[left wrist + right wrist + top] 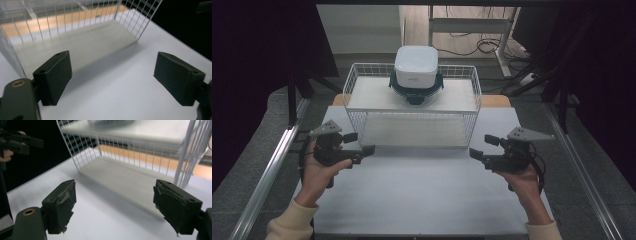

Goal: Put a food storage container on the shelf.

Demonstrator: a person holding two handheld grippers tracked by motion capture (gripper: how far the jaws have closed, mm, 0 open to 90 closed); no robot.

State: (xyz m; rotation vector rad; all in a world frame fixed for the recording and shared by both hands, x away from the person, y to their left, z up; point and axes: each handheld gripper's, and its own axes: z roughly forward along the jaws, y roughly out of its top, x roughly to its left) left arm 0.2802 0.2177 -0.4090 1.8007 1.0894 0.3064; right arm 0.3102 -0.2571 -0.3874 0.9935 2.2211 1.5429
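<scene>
A white wire rack (362, 120) stands at the back of the white table (422, 195), with a white board on its upper level and another on its floor. On the upper board sits a food container (416, 67) with a white top and dark clips. My left gripper (360, 143) hovers just off the rack's front left corner, open and holding nothing. My right gripper (482, 146) mirrors it at the front right corner, also open and empty. In the left gripper view the jaws (116, 80) stand wide apart toward the rack's lower board (82, 42). The right gripper (117, 207) faces the rack (125, 150) likewise.
Metal rails (267, 170) run along both sides of the table. Behind the rack are a desk frame and loose cables (482, 45) on the floor. Dark curtains hang left and right. Across the table, the right gripper view catches the left gripper (22, 142) in the other hand.
</scene>
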